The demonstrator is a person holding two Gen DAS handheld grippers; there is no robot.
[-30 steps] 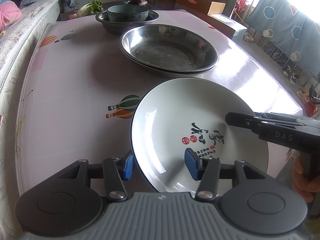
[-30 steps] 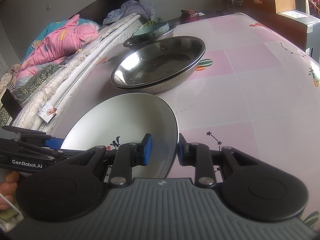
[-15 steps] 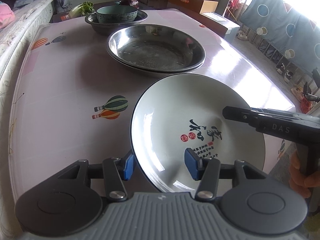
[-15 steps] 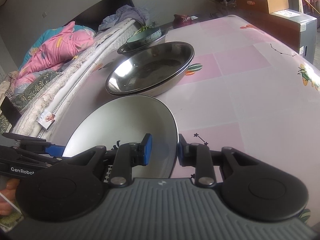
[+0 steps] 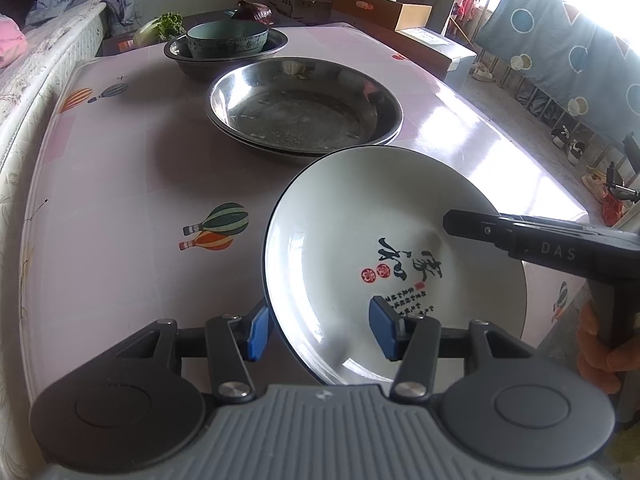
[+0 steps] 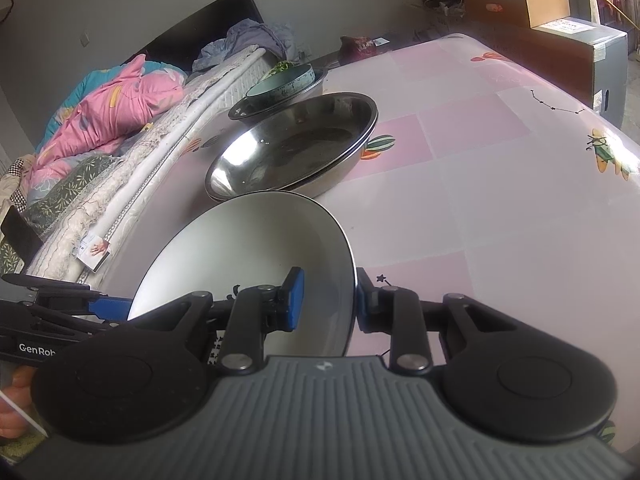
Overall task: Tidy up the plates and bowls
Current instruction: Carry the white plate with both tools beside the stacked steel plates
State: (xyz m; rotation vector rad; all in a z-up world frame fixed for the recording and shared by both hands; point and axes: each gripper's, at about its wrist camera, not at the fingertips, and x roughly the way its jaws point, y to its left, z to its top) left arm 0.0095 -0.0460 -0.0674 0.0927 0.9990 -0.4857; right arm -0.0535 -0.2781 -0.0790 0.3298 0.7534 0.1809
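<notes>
A white plate [image 5: 360, 240] with black calligraphy and red seals is held tilted above the pink table, also in the right wrist view [image 6: 248, 256]. My left gripper [image 5: 320, 330] is shut on its near-left rim. My right gripper [image 6: 326, 300] is shut on its opposite rim. Just beyond the plate lie stacked steel plates [image 5: 304, 114], also in the right wrist view [image 6: 296, 148]. Farther back a teal bowl [image 5: 227, 39] sits in a steel basin [image 5: 280, 42].
The pink table [image 5: 120, 184] has balloon prints. A bed with bedding [image 6: 100, 120] runs along its left side. Cardboard boxes [image 5: 380, 6] and a blue cloth [image 5: 560, 52] stand beyond the far and right edges. A leafy vegetable [image 5: 160, 28] lies at the back.
Both grippers have carried the plate forward toward the steel plates, which now appear closer. The grips have not changed.
</notes>
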